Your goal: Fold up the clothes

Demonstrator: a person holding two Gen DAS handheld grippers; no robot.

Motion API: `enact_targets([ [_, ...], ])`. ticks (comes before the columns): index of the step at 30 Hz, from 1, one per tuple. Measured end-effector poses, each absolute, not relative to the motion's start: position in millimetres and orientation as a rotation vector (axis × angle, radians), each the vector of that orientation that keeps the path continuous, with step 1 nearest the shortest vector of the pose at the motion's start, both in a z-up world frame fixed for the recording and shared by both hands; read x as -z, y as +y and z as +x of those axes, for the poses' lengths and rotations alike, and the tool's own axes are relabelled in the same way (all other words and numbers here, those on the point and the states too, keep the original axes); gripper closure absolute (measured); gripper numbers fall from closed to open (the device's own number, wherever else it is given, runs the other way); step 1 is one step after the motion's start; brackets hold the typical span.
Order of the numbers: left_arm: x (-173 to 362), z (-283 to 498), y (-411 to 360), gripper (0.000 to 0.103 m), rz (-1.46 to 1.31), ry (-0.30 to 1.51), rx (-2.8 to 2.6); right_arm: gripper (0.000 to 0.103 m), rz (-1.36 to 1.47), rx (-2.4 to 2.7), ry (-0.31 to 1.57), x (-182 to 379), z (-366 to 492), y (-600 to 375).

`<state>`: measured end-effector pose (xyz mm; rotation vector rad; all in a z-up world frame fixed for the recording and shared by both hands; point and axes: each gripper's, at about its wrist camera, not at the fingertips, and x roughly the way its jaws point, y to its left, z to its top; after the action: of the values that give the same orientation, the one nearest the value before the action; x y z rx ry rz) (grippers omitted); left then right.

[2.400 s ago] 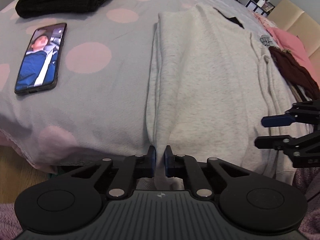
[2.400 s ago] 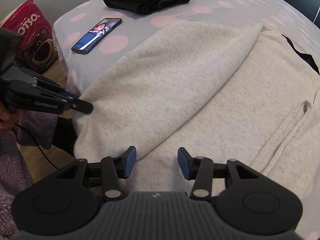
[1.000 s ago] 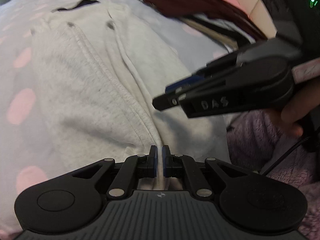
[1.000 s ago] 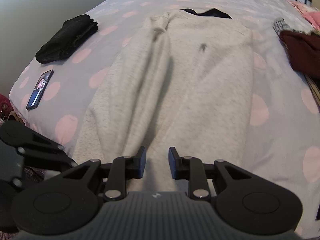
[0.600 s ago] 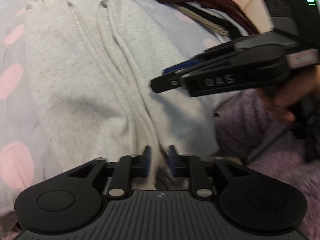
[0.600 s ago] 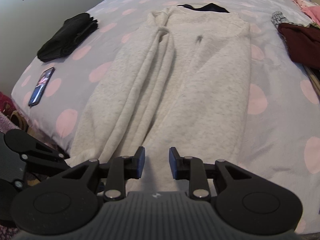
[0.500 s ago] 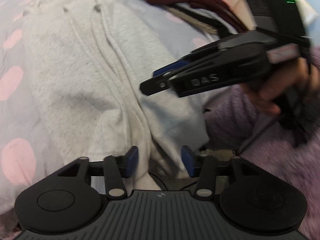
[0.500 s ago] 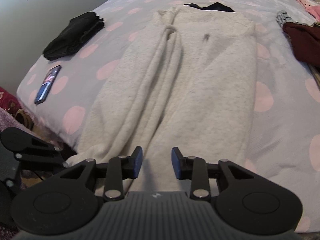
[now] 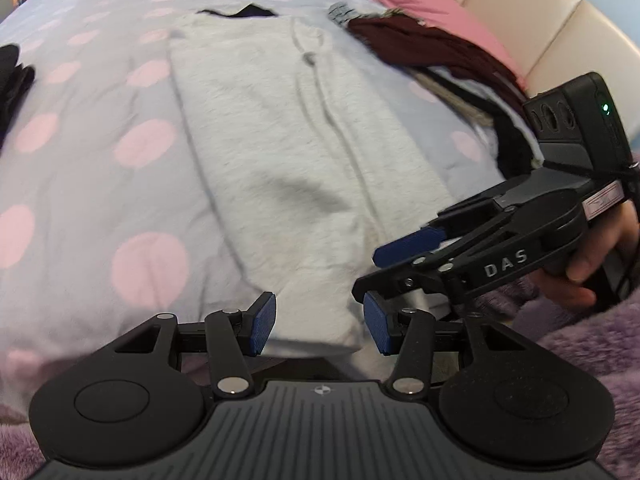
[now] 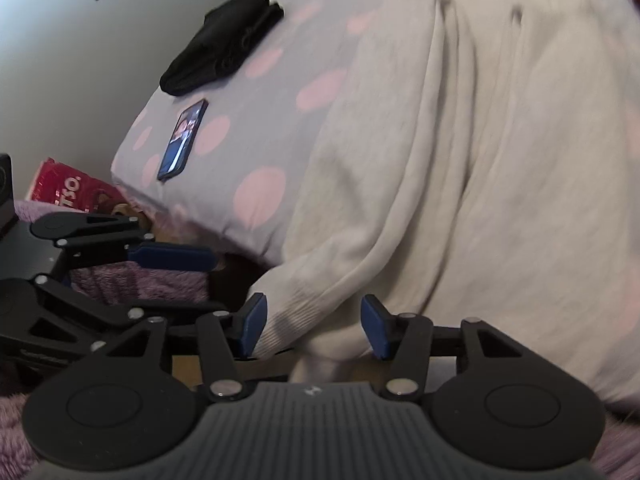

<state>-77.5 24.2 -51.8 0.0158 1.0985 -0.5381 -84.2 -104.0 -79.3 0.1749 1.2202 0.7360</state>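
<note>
The light grey sweatshirt [image 9: 280, 152] is laid out lengthwise on the polka-dot bedspread [image 9: 100, 160], hem at the near edge of the bed, neck at the far end, already narrowed into a long strip. The left gripper [image 9: 320, 320] is held with its jaws apart, the ribbed hem seen between them but not pinched. The right gripper [image 10: 310, 326] is caught with its jaws opening; a cuff or hem corner [image 10: 288, 312] sits between the pads, not clamped as far as can be told.

Probably the hem is about to be taken at both corners and carried toward the neck. Best done with both corners gripped evenly on the ribbing, all layers caught, so the fold stays square.

Room-wise: the hem droops over the near bed edge, so it should be lifted before being swung. A phone [image 10: 183, 140] and a black folded garment [image 10: 224, 44] lie to the left, a dark red pile of clothes [image 9: 432, 52] close on the right. Straight ahead it's open.
</note>
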Motion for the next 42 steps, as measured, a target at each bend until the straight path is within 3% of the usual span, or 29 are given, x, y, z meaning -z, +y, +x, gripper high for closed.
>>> enact_targets([
  [5, 77, -83, 31, 0.057, 0.12, 1.178, 0.492, 0.05, 0.217, -0.739, 1.293, 96, -80, -91],
  [6, 80, -84, 31, 0.057, 0.14, 1.188, 0.485, 0.057, 0.224, -0.737, 1.303, 98, -80, -89],
  [7, 82, -84, 31, 0.057, 0.151, 1.192, 0.483, 0.075, 0.23, -0.735, 1.305, 98, -79, -90],
  [10, 83, -87, 32, 0.057, 0.169, 1.175, 0.486, 0.092, 0.257, -0.749, 1.293, 92, -80, -94],
  [18, 87, -106, 4, 0.06, 0.371, 1.075, 0.582, 0.093, 0.311, -0.795, 1.232, 66, -95, -120],
  [20, 87, -110, -6, 0.084, 0.426, 1.044, 0.634, 0.093, 0.331, -0.793, 1.231, 65, -98, -127],
  [23, 89, -115, -14, 0.097, 0.473, 1.036, 0.677, 0.093, 0.294, -0.746, 1.233, 65, -101, -137],
  [33, 100, -123, -16, 0.103, 0.546, 1.16, 0.698, 0.093, -0.06, -0.616, 1.337, 104, -103, -107],
  [42, 69, -109, 20, 0.102, 0.298, 1.161, 0.69, 0.089, -0.036, -0.638, 1.425, 125, -90, -103],
])
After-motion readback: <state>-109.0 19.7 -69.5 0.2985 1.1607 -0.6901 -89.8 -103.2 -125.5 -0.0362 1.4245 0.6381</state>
